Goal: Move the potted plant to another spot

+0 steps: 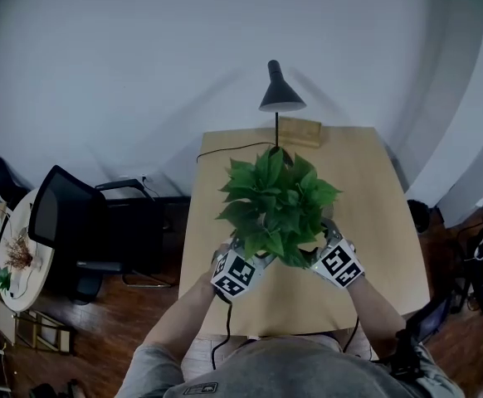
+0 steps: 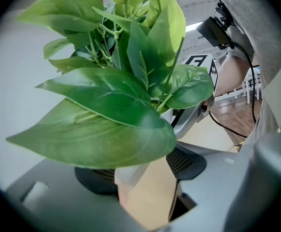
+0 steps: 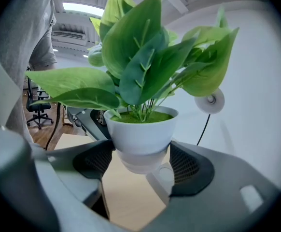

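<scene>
The potted plant is over the near middle of the wooden counter, close in front of the person, with one hand-held gripper on each side of it. The right hand-held gripper has its two jaws pressed on the lower, narrower part of the white pot, one dark pad on each side. The left hand-held gripper takes the same pot from the opposite side. Its jaws also stand around the pot's base, and the pad at the left of its view touches the pot. A large leaf hides the rest of the contact, so I judge, not see, that it pinches too.

I think the pot is taken from two sides because it is round and tapered. One pair of jaws alone could let it turn or slip, and the high leaves make it top-heavy. Holding low, under the wider rim, also gives the rim as a stop against sliding down.

In the right gripper view the pot's bottom seems to hang a little above the wood, but I cannot be sure that it is off the surface.

The lamp and a wooden block stand at the far edge of the counter. The bare parts to the right and the near left are probably better for the new spot.
</scene>
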